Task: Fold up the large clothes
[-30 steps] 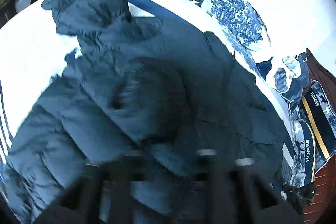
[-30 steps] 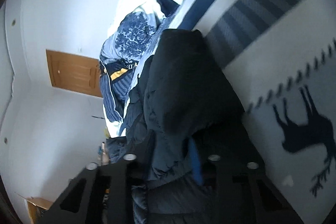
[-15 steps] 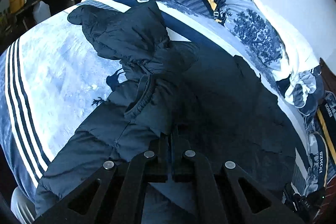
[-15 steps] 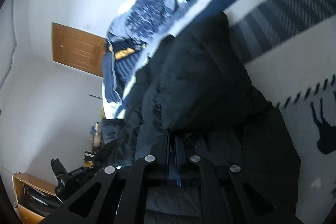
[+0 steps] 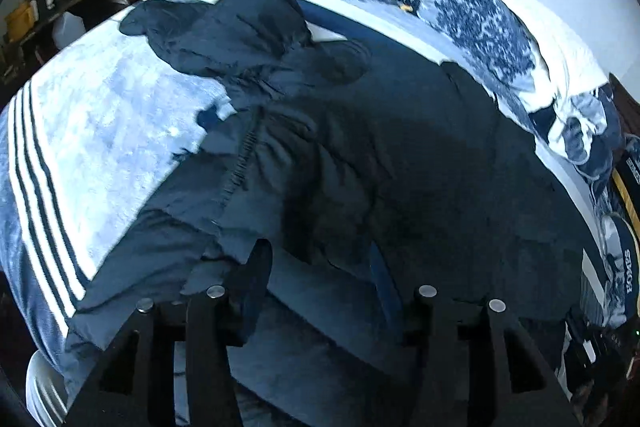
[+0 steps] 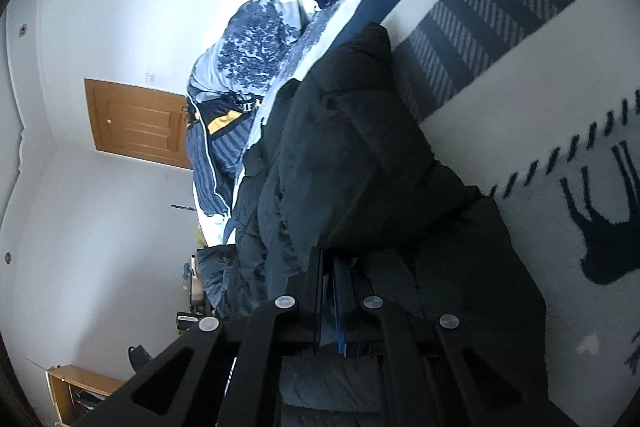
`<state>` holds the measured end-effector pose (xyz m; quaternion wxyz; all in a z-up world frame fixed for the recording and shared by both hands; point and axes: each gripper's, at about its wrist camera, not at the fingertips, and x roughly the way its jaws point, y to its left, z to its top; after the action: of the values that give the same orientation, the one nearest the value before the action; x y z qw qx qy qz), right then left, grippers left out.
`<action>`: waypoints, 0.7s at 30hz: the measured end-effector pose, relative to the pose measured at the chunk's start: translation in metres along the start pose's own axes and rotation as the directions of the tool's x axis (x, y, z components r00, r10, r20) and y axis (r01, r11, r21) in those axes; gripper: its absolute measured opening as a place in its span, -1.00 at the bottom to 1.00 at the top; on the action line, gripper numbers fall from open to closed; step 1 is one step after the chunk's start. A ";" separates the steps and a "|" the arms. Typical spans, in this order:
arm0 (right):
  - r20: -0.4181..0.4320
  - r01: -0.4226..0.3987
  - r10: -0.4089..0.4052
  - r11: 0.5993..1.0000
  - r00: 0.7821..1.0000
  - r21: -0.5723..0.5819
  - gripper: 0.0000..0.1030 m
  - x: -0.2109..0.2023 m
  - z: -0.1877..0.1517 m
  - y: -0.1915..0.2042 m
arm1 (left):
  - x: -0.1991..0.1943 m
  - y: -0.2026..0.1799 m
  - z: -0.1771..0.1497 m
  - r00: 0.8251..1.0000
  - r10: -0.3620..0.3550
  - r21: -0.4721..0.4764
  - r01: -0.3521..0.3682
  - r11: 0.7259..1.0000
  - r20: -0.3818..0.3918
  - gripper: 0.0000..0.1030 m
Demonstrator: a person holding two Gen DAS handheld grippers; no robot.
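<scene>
Jaws: left gripper (image 5: 320, 259) opening over jacket (image 5: 400, 155); right gripper (image 6: 330, 267) clamped on jacket fold.

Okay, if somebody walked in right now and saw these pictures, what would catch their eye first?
The big dark puffer jacket, sprawled across the middle of the blue and white bed blanket. Next, the left gripper, its jaws opening over the jacket's near edge, and the right gripper, shut on a fold of it.

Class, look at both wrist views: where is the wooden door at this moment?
The wooden door shows in the right wrist view, left of centre on the white wall, beside the piled bedding and left of the dark jacket; in the left wrist view only a sliver peeks at the top edge.
</scene>
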<state>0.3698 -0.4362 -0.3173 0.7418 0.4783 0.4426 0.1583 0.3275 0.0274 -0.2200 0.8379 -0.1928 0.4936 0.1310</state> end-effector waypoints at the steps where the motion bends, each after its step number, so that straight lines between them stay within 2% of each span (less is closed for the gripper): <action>1: 0.001 -0.005 0.005 1.000 1.000 0.008 -0.88 0.001 0.001 -0.001 | 0.004 -0.001 0.002 1.000 -0.002 -0.001 0.002 1.000 -0.010 0.01; 4: 0.006 -0.041 0.041 0.998 0.999 0.042 -0.88 0.002 0.006 -0.007 | 0.021 0.000 0.011 0.999 0.023 -0.018 -0.024 1.000 -0.049 0.00; 6: 0.017 -0.063 0.062 0.995 0.998 0.076 -0.78 0.000 0.010 -0.013 | 0.030 0.003 0.018 0.998 0.009 -0.050 -0.012 0.999 -0.066 0.00; 7: 0.024 -0.073 0.071 0.993 0.997 0.089 -0.48 -0.001 0.011 -0.015 | 0.032 0.004 0.021 0.998 0.013 -0.056 -0.016 0.998 -0.064 -0.04; 8: 0.038 -0.098 0.094 0.990 0.995 0.103 -0.04 -0.003 0.012 -0.018 | 0.033 0.003 0.023 0.998 0.013 -0.052 -0.016 0.998 -0.060 -0.18; 9: 0.052 -0.116 0.111 0.987 0.993 0.112 0.16 -0.005 0.013 -0.020 | 0.033 0.001 0.026 0.999 0.016 -0.042 -0.018 0.999 -0.050 -0.28; 10: 0.070 -0.132 0.124 0.984 0.990 0.123 0.32 -0.009 0.015 -0.022 | 0.032 0.000 0.029 0.999 0.018 -0.030 -0.019 0.999 -0.042 -0.50; 11: 0.079 -0.133 0.123 0.983 0.989 0.129 0.32 -0.011 0.016 -0.024 | 0.031 -0.002 0.032 0.999 0.013 -0.017 -0.013 1.000 -0.033 -0.70; 15: 0.080 -0.065 0.055 0.989 0.995 0.133 0.25 -0.012 0.021 -0.028 | 0.024 -0.018 0.053 1.000 0.005 0.039 -0.006 0.999 0.023 -0.89; 17: 0.070 -0.038 0.028 0.989 0.997 0.140 -0.30 -0.006 0.024 -0.031 | 0.017 -0.032 0.071 0.997 0.010 0.080 -0.016 0.997 0.070 -0.91; 18: 0.065 -0.020 0.011 0.990 0.998 0.137 -0.44 -0.004 0.026 -0.031 | 0.012 -0.040 0.081 0.996 -0.004 0.097 -0.005 0.995 0.092 -0.91; 19: 0.074 -0.018 0.008 0.991 0.997 0.134 -0.74 -0.004 0.026 -0.029 | 0.005 -0.046 0.091 0.993 -0.034 0.112 0.021 0.993 0.113 -0.91; 21: 0.101 -0.016 0.004 0.993 0.995 0.119 -0.84 -0.010 0.026 -0.024 | -0.008 -0.058 0.106 0.985 -0.086 0.129 0.066 0.989 0.150 -0.92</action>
<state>0.3808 -0.4701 -0.3286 0.7325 0.5314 0.4108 0.1111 0.4297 0.0230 -0.1558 0.8885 -0.1484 0.4263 0.0827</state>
